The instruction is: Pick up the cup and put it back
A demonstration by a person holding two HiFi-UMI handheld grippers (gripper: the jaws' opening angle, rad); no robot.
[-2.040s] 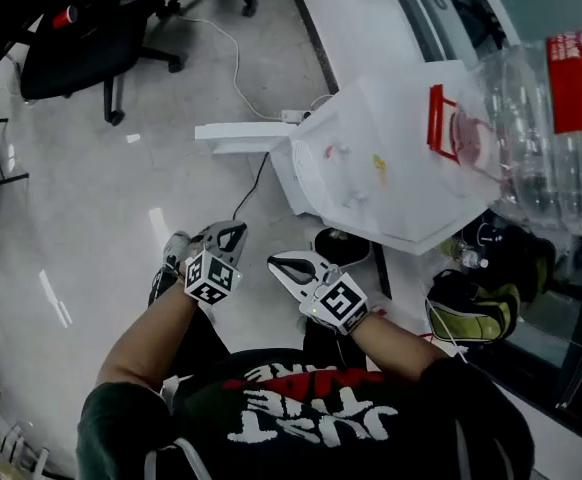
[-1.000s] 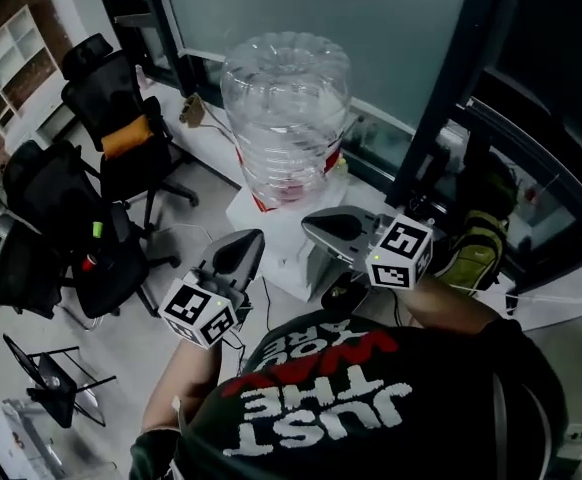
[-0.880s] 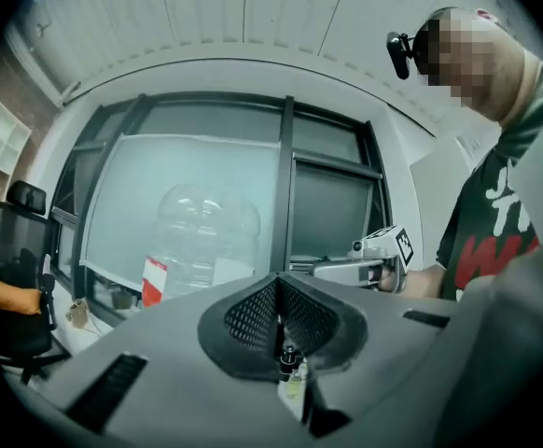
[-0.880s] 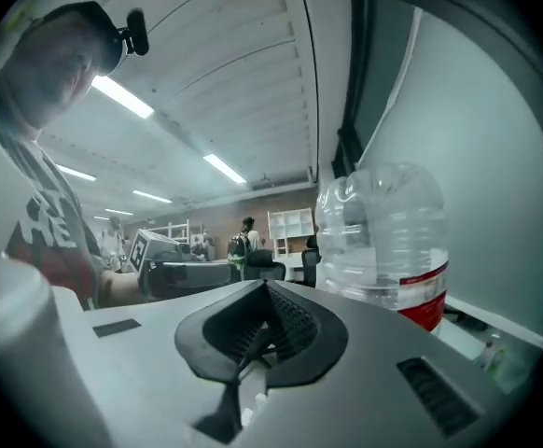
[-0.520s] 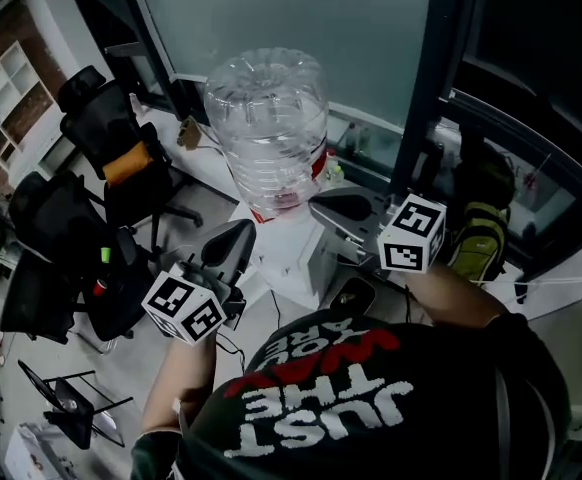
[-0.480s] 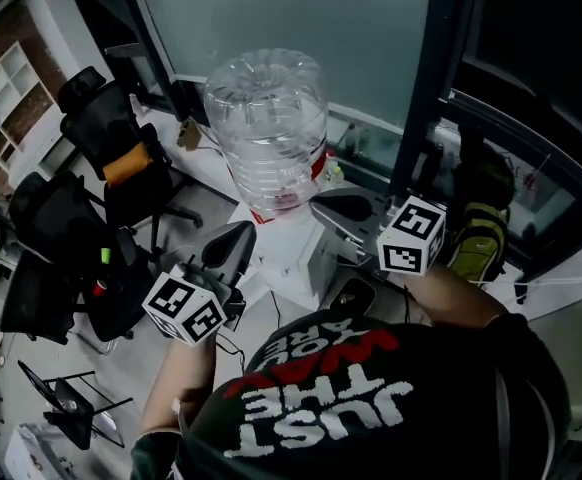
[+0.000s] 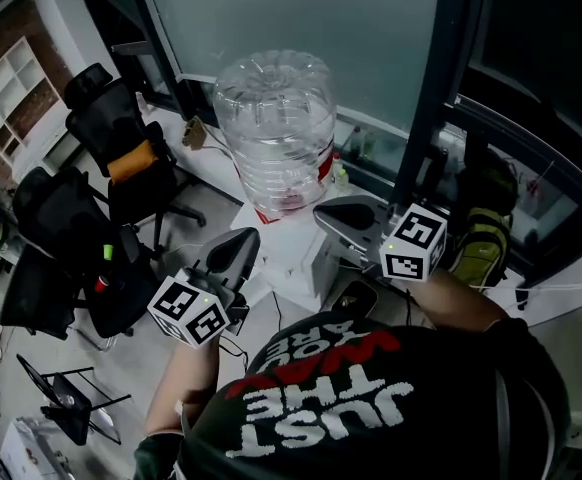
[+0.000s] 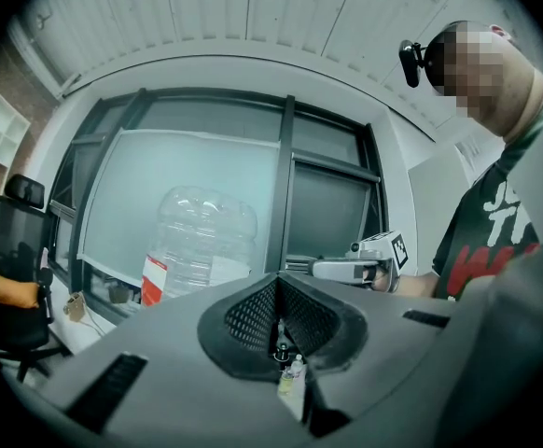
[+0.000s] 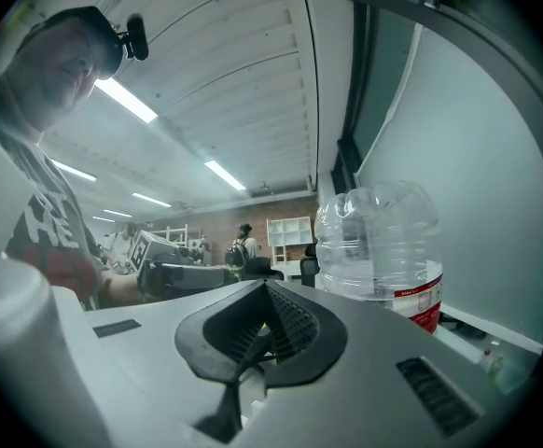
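Cup showed in no view (bearing unknowable); left gripper and right gripper, both pressed together and empty, pointed toward the water bottle, the right one nearer.

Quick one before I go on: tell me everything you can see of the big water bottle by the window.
The water bottle is a large clear plastic jug with ribbed walls and a red-and-white label low on its side. It stands inverted, base up, on a white dispenser before the frosted window. How full it is cannot be told.
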